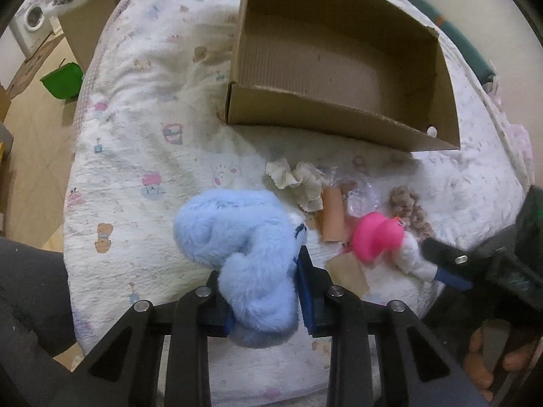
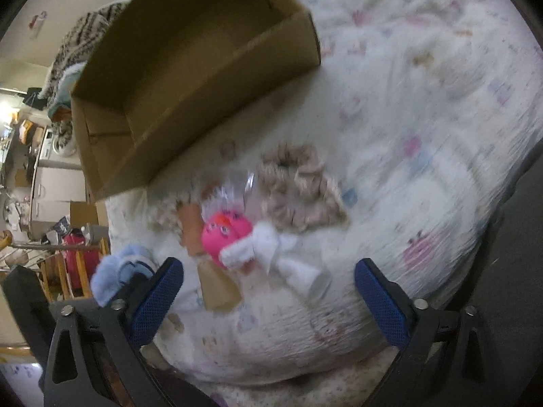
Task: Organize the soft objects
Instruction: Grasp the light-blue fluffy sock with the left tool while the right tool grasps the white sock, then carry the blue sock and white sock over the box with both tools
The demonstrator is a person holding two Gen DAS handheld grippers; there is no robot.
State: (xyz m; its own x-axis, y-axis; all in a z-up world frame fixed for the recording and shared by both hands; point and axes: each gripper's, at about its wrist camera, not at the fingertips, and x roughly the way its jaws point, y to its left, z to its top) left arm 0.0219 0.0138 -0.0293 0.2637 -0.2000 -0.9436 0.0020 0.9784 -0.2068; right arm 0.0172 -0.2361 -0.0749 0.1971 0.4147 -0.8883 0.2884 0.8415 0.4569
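Note:
My left gripper [image 1: 263,288] is shut on a fluffy light-blue plush [image 1: 244,237], held just above the quilt. The plush also shows at the left of the right wrist view [image 2: 115,278]. An open cardboard box [image 1: 339,68] lies behind, empty inside; it also shows in the right wrist view [image 2: 190,68]. A pink plush toy with white fur [image 2: 230,237] lies between my right gripper's [image 2: 268,291] open jaws, a little ahead of them. A beige scrunchie [image 2: 298,183], a cream scrunchie [image 1: 298,183] and a peach roll [image 1: 334,217] lie near it.
A printed white quilt [image 1: 142,129] covers the bed. A clear plastic wrapper [image 2: 237,183] and a brown paper tag [image 2: 217,288] lie by the pink toy. A green bin [image 1: 62,79] and a washing machine [image 1: 32,20] stand on the floor to the left.

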